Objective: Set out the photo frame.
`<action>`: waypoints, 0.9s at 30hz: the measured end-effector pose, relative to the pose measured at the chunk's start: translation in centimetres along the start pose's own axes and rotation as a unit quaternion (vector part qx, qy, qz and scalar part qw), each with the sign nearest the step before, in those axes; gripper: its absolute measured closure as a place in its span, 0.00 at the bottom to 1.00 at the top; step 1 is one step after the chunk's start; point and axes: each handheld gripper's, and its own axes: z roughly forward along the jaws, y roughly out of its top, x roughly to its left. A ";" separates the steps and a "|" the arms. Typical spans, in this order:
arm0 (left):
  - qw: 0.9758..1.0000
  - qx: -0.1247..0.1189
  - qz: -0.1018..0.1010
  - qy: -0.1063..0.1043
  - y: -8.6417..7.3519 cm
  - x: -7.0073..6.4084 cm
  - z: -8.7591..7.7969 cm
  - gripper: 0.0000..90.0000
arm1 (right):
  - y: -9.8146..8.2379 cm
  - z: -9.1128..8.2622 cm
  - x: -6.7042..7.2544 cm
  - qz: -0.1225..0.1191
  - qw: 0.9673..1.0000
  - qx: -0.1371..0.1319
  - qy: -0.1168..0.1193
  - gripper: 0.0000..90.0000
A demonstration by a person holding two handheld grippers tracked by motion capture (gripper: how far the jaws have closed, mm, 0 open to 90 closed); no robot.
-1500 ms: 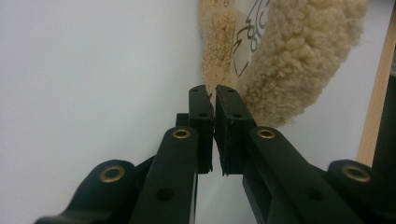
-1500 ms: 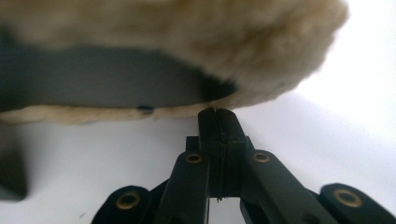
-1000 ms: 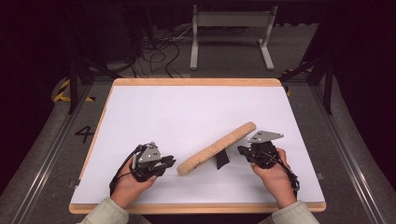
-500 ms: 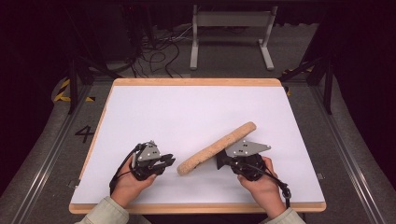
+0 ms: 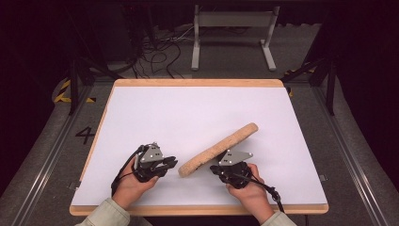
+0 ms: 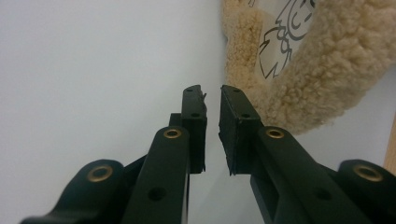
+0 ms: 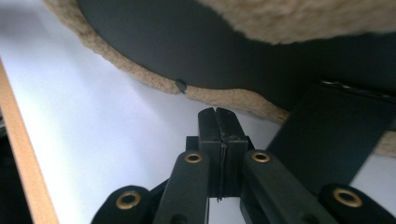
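On the left, my left gripper (image 5: 168, 164) rests low on the white surface (image 5: 188, 113), its jaws parted by a narrow gap and grasping nothing; their tips point at the near end of the fleecy tan board (image 5: 219, 149), just short of it. The board lies slanted across the middle of the surface, its far end up to the right, propped on a black stand (image 7: 327, 135). To the right, my right gripper (image 5: 217, 170) sits clenched and empty, tucked just beneath the board's underside, beside that stand.
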 end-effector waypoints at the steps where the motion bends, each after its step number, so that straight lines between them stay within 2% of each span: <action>1: 1.000 0.000 0.001 0.000 0.0 0.0 0.0 0.90 | 0.0 0.2 0.1 -0.001 1.000 0.001 -0.003 1.00; 3: 1.000 0.002 0.001 0.000 0.0 0.0 0.1 0.90 | -0.2 1.0 0.3 -0.001 1.000 0.007 -0.016 1.00; 8: 1.000 0.005 0.002 -0.004 0.0 -0.1 0.2 0.90 | -0.6 1.8 0.4 0.000 0.999 0.017 -0.032 1.00; 11: 1.000 0.006 0.005 -0.005 0.0 -0.1 0.3 0.90 | -0.9 2.0 0.2 0.009 0.999 0.019 -0.045 1.00; 13: 1.000 0.007 0.006 -0.006 0.0 -0.2 0.3 0.90 | -1.1 2.0 -0.1 0.016 0.999 0.018 -0.049 1.00; 15: 1.000 0.007 0.006 -0.007 0.0 -0.2 0.3 0.90 | -1.2 2.0 -0.3 0.029 0.999 0.011 -0.041 1.00; 18: 1.000 0.006 0.007 -0.008 0.1 -0.2 0.3 0.89 | -1.2 2.0 -0.1 0.023 0.998 0.013 -0.053 1.00; 24: 1.000 0.006 0.007 -0.008 0.0 -0.2 0.2 0.89 | -1.4 1.6 -0.2 0.025 0.998 0.017 -0.064 1.00; 27: 1.000 0.007 0.008 -0.008 0.1 -0.1 0.3 0.89 | -1.6 1.3 -0.7 0.042 0.997 0.014 -0.059 1.00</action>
